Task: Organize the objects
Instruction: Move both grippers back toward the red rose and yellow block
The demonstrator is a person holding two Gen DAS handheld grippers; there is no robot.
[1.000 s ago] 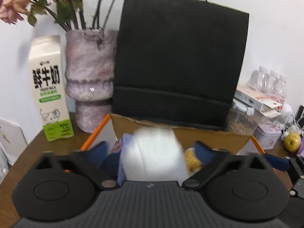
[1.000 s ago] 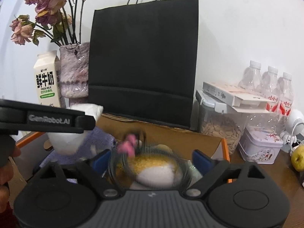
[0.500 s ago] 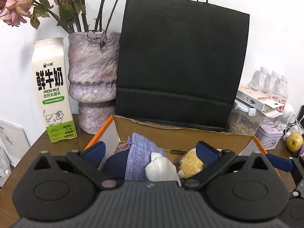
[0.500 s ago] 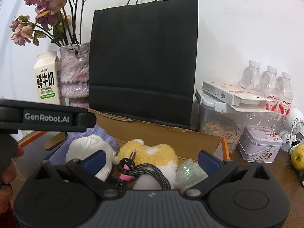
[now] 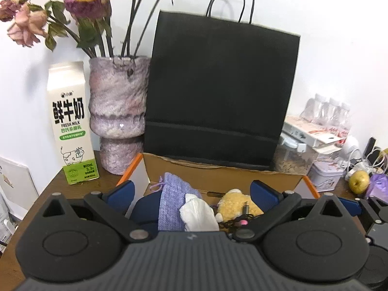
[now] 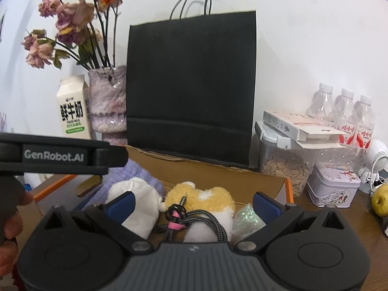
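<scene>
An open cardboard box (image 5: 218, 172) with orange edges holds a lilac cloth pouch (image 5: 171, 202), a white wad (image 5: 197, 214), a yellow plush toy (image 5: 238, 205) and a coiled braided cable (image 6: 194, 220). A glittery packet (image 6: 245, 219) lies at the box's right side. My left gripper (image 5: 191, 191) is open and empty above the box's near side. My right gripper (image 6: 194, 203) is open and empty just above the cable and plush. The left gripper's body (image 6: 60, 156) crosses the right wrist view at the left.
A black paper bag (image 5: 218, 97) stands behind the box. A milk carton (image 5: 71, 123) and a vase of dried flowers (image 5: 118, 118) stand at the left. A seed container (image 6: 286, 167), a tin (image 6: 332, 188), water bottles (image 6: 344, 111) and a pear (image 6: 380, 200) are at the right.
The left gripper let go of the white wad and the right let go of the cable; both now lie in the box. Both grippers have drawn back and up.
</scene>
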